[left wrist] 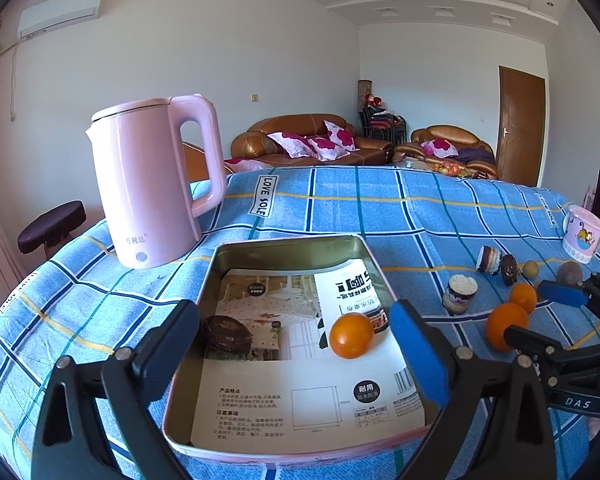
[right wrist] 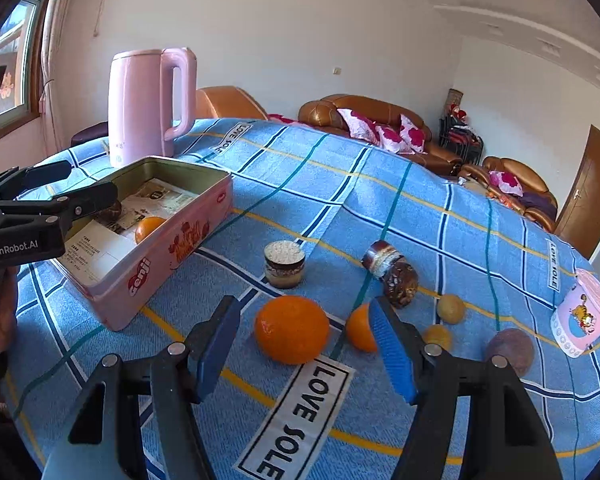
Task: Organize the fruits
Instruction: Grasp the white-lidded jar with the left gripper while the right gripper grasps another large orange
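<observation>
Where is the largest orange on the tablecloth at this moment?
In the right wrist view, the largest orange sits on the tablecloth between the open fingers of the right hand-held gripper, right of the pink tin, beside a smaller orange.

- Left gripper (left wrist: 300, 352) held low, its blue-padded fingers (left wrist: 418, 356) spread wide, nothing between them.
- Right gripper (right wrist: 306, 356) likewise spread, fingers (right wrist: 392, 352) apart and tilted downward, empty.
</observation>
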Demonstrator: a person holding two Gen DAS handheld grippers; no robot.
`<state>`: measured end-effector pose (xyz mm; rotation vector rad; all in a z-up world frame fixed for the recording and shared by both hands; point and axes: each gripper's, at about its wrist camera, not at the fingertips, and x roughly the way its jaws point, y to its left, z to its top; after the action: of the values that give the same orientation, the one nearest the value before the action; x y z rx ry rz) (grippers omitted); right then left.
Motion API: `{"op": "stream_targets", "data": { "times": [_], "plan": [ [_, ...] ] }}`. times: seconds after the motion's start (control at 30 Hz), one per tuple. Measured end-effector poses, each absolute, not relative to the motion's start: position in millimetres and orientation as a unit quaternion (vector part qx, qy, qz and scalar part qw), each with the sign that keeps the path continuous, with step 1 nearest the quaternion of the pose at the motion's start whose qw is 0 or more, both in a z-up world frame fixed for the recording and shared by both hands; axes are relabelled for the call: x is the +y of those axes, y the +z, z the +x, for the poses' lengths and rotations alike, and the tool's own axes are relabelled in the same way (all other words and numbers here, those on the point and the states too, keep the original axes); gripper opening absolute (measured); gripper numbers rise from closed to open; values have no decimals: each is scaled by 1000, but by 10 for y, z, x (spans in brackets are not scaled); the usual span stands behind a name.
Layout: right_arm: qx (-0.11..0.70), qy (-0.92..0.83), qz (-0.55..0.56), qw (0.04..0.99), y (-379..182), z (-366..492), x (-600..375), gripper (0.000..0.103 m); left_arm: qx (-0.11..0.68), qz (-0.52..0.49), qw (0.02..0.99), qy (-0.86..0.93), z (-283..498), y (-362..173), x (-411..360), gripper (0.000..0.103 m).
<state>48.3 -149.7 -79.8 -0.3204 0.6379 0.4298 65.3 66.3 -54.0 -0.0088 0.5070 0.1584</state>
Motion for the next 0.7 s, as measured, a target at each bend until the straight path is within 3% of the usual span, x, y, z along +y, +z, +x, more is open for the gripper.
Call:
{"op": "stream_targets", "data": {
  "times": [0.17,0.3,0.7],
  "plan": [
    [365,220,-162,890,-941,648,-1425,67,254,-15,964,81,666,-519,705,98],
    [399,221,-155,876,-1031,741,-1417,50,255,-14,964,72,670,-489,636,98],
    [320,134,-79,935,-716,718,-1980,48,276,26,961,-3,959,-417,-133,98]
  ]
}}
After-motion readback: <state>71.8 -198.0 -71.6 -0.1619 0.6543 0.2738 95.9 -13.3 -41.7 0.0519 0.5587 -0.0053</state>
